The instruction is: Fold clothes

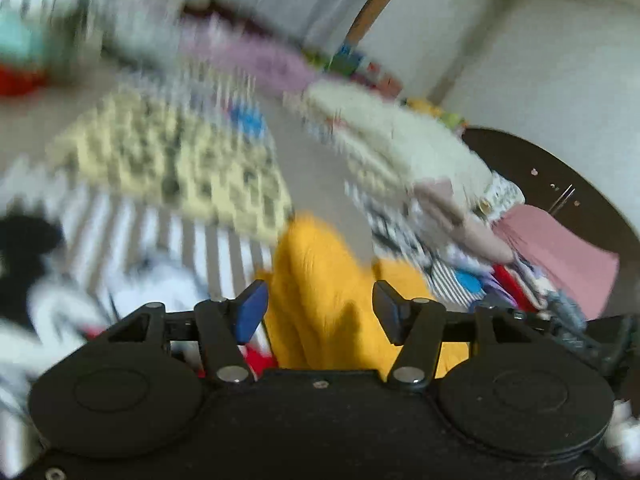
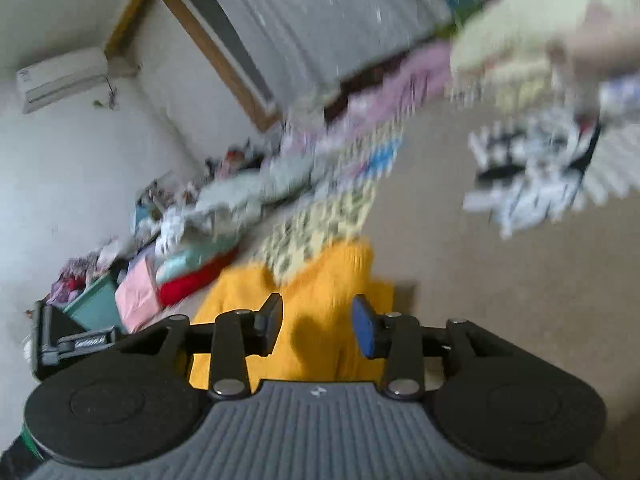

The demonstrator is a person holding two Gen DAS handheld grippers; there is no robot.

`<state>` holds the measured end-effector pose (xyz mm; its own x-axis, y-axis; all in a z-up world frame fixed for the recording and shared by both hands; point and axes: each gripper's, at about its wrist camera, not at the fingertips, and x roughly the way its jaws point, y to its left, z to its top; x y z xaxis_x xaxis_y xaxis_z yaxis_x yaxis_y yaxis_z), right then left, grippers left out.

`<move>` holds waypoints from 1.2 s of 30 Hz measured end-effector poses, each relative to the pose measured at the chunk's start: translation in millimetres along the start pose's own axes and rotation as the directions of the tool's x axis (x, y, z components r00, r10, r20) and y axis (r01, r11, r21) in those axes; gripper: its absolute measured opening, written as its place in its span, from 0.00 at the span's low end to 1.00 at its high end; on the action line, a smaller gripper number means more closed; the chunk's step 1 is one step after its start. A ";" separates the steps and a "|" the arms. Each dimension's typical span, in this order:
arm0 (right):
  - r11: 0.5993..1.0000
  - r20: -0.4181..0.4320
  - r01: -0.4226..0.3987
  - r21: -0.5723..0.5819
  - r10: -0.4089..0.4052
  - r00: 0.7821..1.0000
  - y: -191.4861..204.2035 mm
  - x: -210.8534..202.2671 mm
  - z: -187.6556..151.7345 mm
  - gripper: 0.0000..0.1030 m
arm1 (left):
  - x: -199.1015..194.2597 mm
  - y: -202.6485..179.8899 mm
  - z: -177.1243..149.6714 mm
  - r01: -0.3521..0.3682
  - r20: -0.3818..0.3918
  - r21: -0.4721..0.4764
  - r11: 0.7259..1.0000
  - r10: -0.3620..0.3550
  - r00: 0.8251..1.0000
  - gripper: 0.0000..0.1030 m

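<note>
yellow garment (image 1: 320,280) lengthwise away from camera

White air conditioner (image 2: 64,78) mounted high on the wall, beside a wood-framed window (image 2: 224,52) with pale curtain (image 2: 320,20). Dark round table (image 1: 560,184) at right edge in left wrist view. Teal bin (image 2: 94,306) near the wall; contents blurred.
</note>
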<state>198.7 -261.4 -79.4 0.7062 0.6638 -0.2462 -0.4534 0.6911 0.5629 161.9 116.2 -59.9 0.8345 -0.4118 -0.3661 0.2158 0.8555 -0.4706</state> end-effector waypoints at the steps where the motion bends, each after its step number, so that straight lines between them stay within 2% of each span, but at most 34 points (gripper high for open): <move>1: 0.999 0.028 0.003 -0.046 -0.002 1.000 6.4 -3.8 3.6 0.41 | -0.2 -6.1 1.2 0.001 0.029 0.048 0.999 -0.002 1.000 0.55; 2: 0.995 0.042 0.004 -0.099 0.000 0.999 12.6 -4.1 6.4 0.43 | 1.9 -12.2 1.9 0.001 0.051 0.094 0.996 -0.006 0.999 0.55; 4: 0.981 0.048 -0.001 -0.194 0.011 0.999 22.6 1.7 10.9 0.53 | 16.3 -23.2 1.6 0.000 0.057 0.175 0.985 -0.010 0.998 0.54; 5: 0.974 0.048 -0.003 -0.228 0.014 0.999 27.5 10.2 13.7 0.59 | 27.3 -26.7 0.5 -0.016 0.039 0.207 0.978 0.009 0.999 0.53; 6: 0.968 0.040 -0.002 -0.251 0.012 0.999 29.1 20.0 16.6 0.60 | 39.4 -27.1 -2.9 -0.034 0.016 0.239 0.970 0.031 0.999 0.51; 7: 0.965 0.026 0.003 -0.261 0.004 1.000 27.4 30.1 17.7 0.60 | 49.3 -24.5 -8.0 -0.036 -0.013 0.253 0.967 0.041 0.999 0.47; 9: 0.968 -0.011 -0.003 -0.251 0.000 1.000 18.0 46.9 15.0 0.59 | 62.9 -17.9 -16.8 -0.019 -0.061 0.253 0.967 0.036 0.998 0.47; 12: 0.964 -0.099 -0.004 -0.265 -0.023 0.995 6.1 70.9 7.4 0.59 | 71.6 -5.0 -15.9 0.010 -0.095 0.227 0.974 0.012 0.995 0.48; 15: 0.965 -0.139 -0.014 -0.262 -0.023 0.990 -0.3 79.7 3.9 0.59 | 82.0 -2.4 -15.9 0.030 -0.118 0.238 0.971 -0.002 0.993 0.50; 19: 0.969 -0.167 -0.001 -0.249 -0.042 0.985 -8.5 82.9 -4.7 0.60 | 90.9 -20.1 -25.0 -0.025 -0.124 0.345 0.938 0.072 0.990 0.51; 22: 0.960 -0.187 0.020 -0.281 -0.075 0.980 -4.6 89.0 -10.8 0.60 | 90.1 -23.4 -22.7 -0.028 -0.121 0.343 0.939 0.074 0.990 0.51; 25: 0.962 -0.144 0.030 -0.271 -0.072 0.987 -3.6 75.6 -8.7 0.61 | 71.7 -41.0 -17.3 -0.059 -0.067 0.415 0.908 0.095 0.993 0.51; 27: 0.962 -0.099 0.037 -0.269 -0.066 0.993 -0.7 61.1 -5.7 0.59 | 47.6 -54.5 -11.7 -0.063 -0.015 0.460 0.886 0.079 0.997 0.50; 29: 0.957 -0.040 0.034 -0.289 -0.047 0.998 9.3 37.9 -0.4 0.59 | 24.8 -62.1 -10.3 -0.046 0.002 0.474 0.879 0.051 0.999 0.50; 31: 0.939 -0.029 -0.002 -0.343 -0.008 1.000 24.0 17.4 -1.8 0.59 | 15.2 -65.0 -17.2 -0.022 -0.020 0.478 0.878 0.036 0.999 0.50; 33: 0.904 -0.035 -0.019 -0.428 0.004 0.999 42.4 1.9 -11.7 0.59 | 12.6 -66.6 -27.5 0.001 -0.056 0.485 0.874 0.029 0.998 0.50; 36: 0.867 -0.085 -0.043 -0.497 0.001 0.996 55.1 -1.2 -32.7 0.59 | 27.5 -64.8 -38.3 0.011 -0.099 0.499 0.867 0.044 0.994 0.50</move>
<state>155.1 -214.7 -73.9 0.6569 0.6865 -0.3117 -0.6938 0.7123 0.1066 151.4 37.4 -70.2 0.7892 -0.4026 -0.4638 0.4491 0.8934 -0.0114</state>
